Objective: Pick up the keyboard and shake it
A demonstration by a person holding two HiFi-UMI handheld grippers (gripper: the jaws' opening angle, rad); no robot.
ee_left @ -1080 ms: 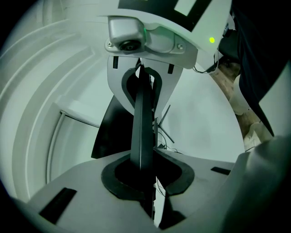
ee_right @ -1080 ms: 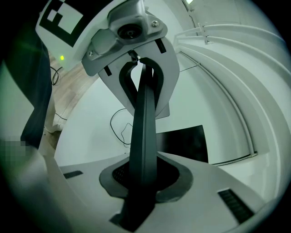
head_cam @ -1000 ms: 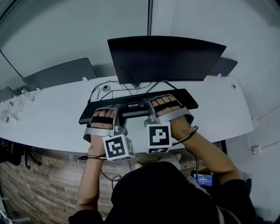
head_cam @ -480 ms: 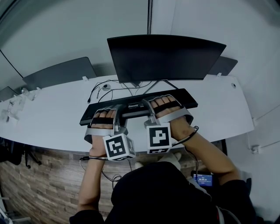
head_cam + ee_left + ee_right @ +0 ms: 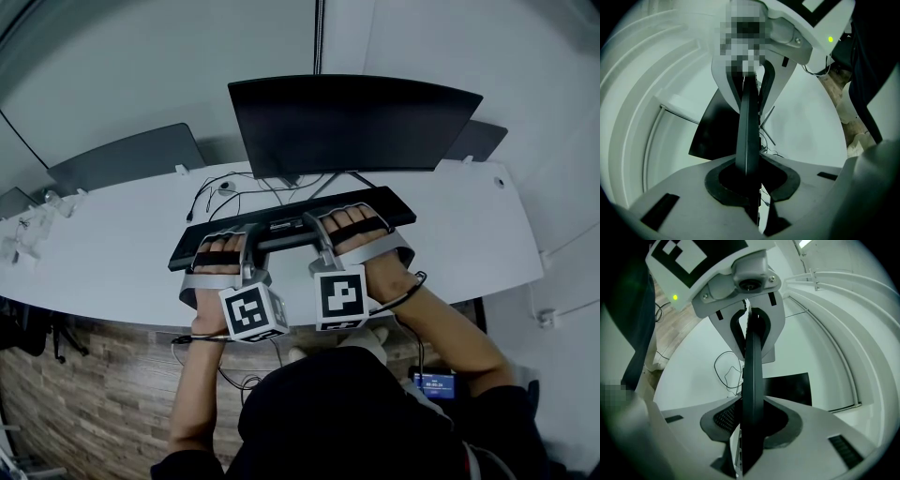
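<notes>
In the head view a long black keyboard (image 5: 291, 228) hangs above the white desk (image 5: 103, 253), turned up on its long edge with its right end higher. My left gripper (image 5: 247, 238) is shut on its near edge left of centre. My right gripper (image 5: 317, 228) is shut on it right of centre. In the left gripper view the keyboard (image 5: 747, 131) runs edge-on between the pads of my left gripper (image 5: 751, 176), with the right gripper (image 5: 787, 33) beyond. In the right gripper view the keyboard (image 5: 752, 376) is clamped in my right gripper (image 5: 752, 420), and the left gripper (image 5: 740, 282) is opposite.
A wide black monitor (image 5: 356, 122) stands on the desk just behind the keyboard. Loose cables (image 5: 211, 192) lie at its left foot. A dark panel (image 5: 122, 159) sits behind the desk's far left edge. The wood-look desk front (image 5: 94, 375) is below my hands.
The keyboard and both grippers have shifted slightly, with the keyboard's right end a little higher and its edge more upright in the right gripper view. Both grips are unchanged.
</notes>
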